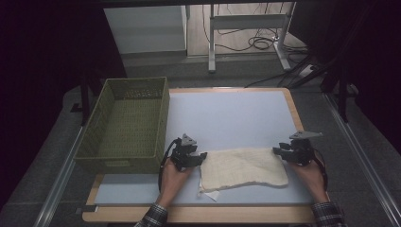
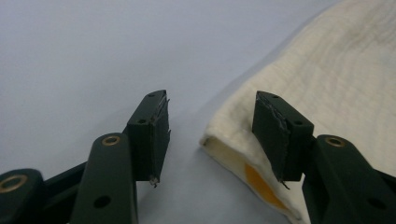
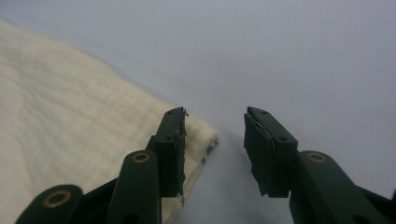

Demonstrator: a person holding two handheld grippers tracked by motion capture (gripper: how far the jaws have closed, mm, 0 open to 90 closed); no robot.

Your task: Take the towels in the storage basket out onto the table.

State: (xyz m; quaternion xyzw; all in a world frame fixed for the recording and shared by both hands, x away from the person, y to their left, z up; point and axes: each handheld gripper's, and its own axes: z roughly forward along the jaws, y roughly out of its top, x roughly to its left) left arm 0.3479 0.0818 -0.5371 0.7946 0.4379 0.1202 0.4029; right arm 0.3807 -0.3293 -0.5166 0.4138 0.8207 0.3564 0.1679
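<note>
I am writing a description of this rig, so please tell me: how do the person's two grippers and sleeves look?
Both the left gripper and the right gripper are black, each carrying a grey three-cornered plate on top and trailing a black cable. Up close, the jaws are flat dark pads on arms with brass-coloured rivets. The sleeves are plaid.

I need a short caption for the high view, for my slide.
Two hand-held tongs, left and right, open at opposite ends of a folded cream cloth beside a green basket.
</note>
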